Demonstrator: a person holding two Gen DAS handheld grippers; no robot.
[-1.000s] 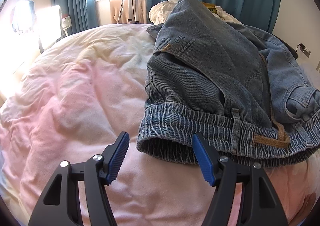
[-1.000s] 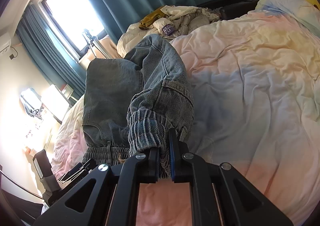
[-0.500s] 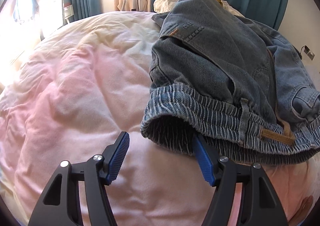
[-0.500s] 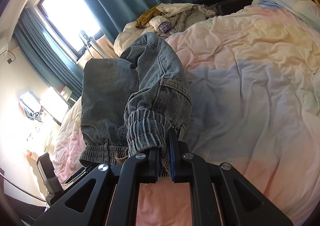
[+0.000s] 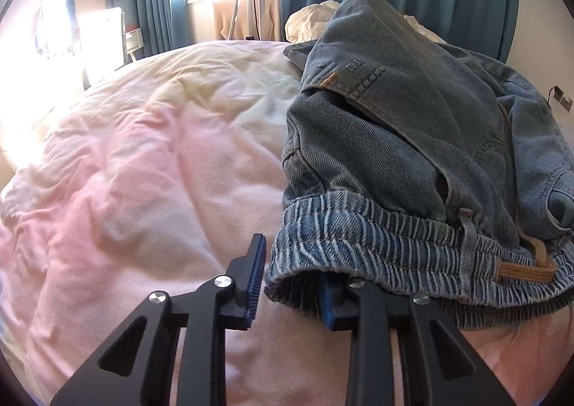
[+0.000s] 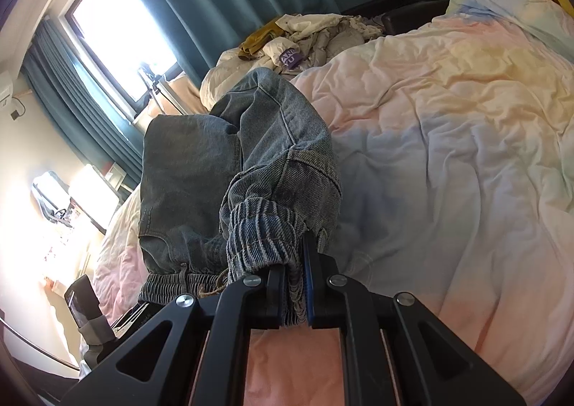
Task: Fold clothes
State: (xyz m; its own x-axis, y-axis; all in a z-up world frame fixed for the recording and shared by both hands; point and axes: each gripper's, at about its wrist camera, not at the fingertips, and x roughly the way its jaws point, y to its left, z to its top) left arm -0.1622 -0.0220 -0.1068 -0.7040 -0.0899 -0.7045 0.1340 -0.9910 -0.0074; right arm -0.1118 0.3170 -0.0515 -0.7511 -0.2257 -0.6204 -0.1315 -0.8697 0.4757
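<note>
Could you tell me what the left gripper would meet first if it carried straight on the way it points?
Most likely the jeans' elastic waistband: the left gripper already straddles its left end, jaws open.

One pair of denim jeans (image 5: 412,162) lies on one bed, which is covered by one pastel duvet (image 5: 143,172). Two grippers show: the left gripper (image 5: 292,284) and the right gripper (image 6: 294,284), each with two jaws. One heap of mixed laundry (image 6: 315,36) sits by the curtains. One window (image 6: 118,32) lets in light. One black armchair (image 6: 423,0) stands beyond the bed.
</note>
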